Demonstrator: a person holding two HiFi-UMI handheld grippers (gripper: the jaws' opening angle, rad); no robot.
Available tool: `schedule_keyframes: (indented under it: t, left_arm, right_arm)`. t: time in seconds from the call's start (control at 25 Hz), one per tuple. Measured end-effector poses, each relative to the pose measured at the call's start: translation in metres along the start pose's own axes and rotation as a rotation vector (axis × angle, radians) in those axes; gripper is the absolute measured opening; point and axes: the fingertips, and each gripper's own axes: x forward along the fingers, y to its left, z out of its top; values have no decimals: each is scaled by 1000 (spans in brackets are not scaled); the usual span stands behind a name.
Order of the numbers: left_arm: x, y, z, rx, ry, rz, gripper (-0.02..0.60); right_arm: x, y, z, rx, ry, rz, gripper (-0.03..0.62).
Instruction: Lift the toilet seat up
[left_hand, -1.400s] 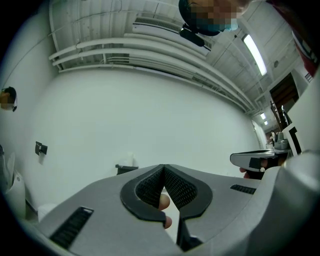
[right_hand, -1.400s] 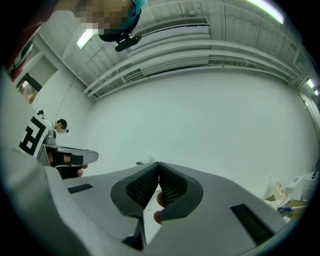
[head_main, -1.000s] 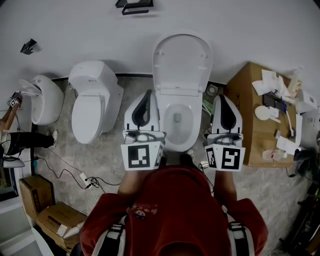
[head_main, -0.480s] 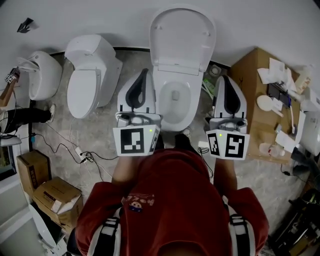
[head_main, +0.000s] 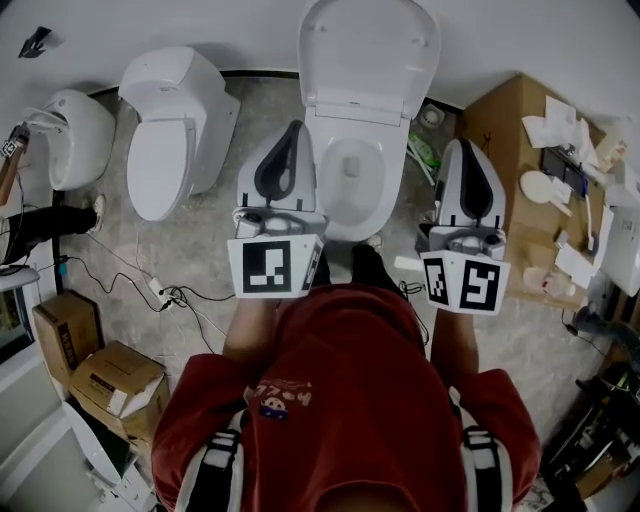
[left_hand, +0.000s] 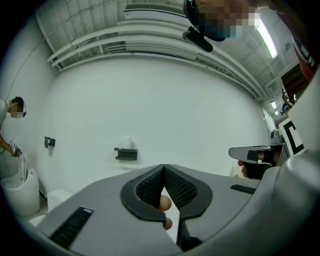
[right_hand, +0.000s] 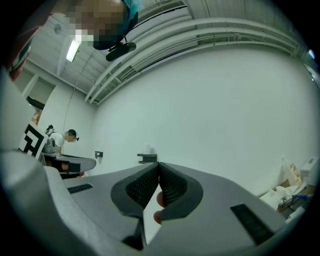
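left gripper (head_main: 292, 128) and right gripper (head_main: 470, 146), both shut and empty, have sunk lower; the toilet seat (head_main: 368, 55) stands raised, so the lift looks done.

glossy smooth toilet seat (head_main: 368, 60), matt grey plastic left gripper (left_hand: 163, 167) with rough mesh-textured pads (left_hand: 149, 188), brown cardboard box (head_main: 112, 388)

The left gripper (left_hand: 163, 166) is shown with its grey jaws closed tip to tip, a fingertip (left_hand: 164, 203) glimpsed through the gap beneath their meeting point, against a white wall (left_hand: 175, 100) on which a black bracket (left_hand: 126, 153) is mounted, while the right gripper (left_hand: 239, 152) is seen at the right edge.
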Motion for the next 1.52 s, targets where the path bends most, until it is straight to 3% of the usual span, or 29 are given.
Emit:
schedule_keyframes:
  t: [0.24,0.4,0.76,1.0,1.2,1.52]
  left_arm:
    - [-4,1,-31,8,67,-22,9]
    - [-7,4,-50,-25,104,-13,9]
    - [-17,-6,-111,19,223,-74,9]
    - [-23,-20,-157,89,305,-148,9]
    - [-32,-35,-211,135,440,-229,9]
    - [-43,-67,-278,207,545,-365,9]
  right_arm:
    - [-2,5,-18,12,45,-2,14]
    - [-4,8,-33,20,71,-5,14]
    - [-12,11,-70,50,145,-15,14]
    - [-17,13,-94,70,189,-21,14]
    - [-20,12,-113,83,218,-28,14]
    - [-33,7,-144,102,286,-39,14]
